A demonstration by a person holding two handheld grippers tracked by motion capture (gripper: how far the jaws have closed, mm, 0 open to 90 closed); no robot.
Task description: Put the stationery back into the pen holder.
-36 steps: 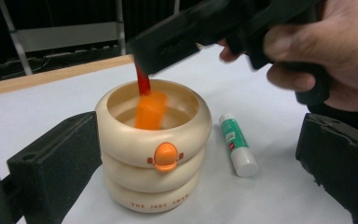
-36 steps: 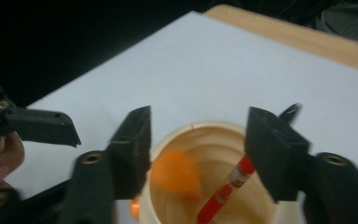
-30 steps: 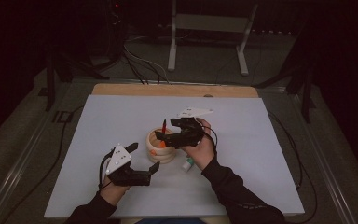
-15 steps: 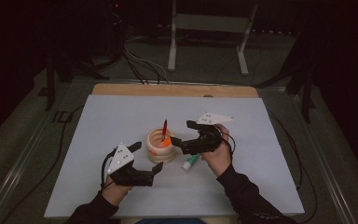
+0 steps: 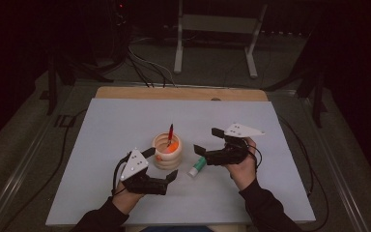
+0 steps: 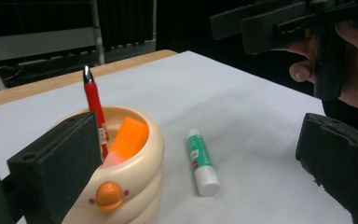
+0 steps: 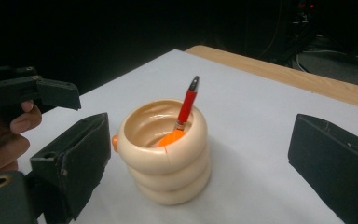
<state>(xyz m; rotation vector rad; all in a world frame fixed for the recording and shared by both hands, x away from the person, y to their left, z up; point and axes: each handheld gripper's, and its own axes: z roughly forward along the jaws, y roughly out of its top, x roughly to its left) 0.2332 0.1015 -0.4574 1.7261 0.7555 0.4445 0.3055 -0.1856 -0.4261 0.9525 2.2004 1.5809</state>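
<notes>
a cream ringed pen holder (image 5: 168, 151) stands upright near the middle of the white worktop (image 5: 101, 145), seen from the high view. a red pen (image 5: 170, 134) leans in it with its dark tip upward, and an orange block (image 5: 172, 145) sits inside against the rim. in the left gripper view the holder's front carries a small orange button, and the pen rises beside the orange block.

a green-and-white glue stick (image 5: 197, 166) lies flat on the worktop just beside the holder, on its right, apart from it, with the white cap toward the person.

the right gripper (image 5: 206, 141), held in the person's right hand, hangs to the right of the holder and above the glue stick, well clear of the pen. its jaws have just been opening and now stand wide apart with nothing between them; the right gripper view looks past both black jaws to the holder beyond.

the left gripper (image 5: 162, 163) sits low at the holder's near left side. its jaws are spread wide; one jaw comes close to the holder's wall, but whether it touches cannot be told, and no grip shows.
</notes>
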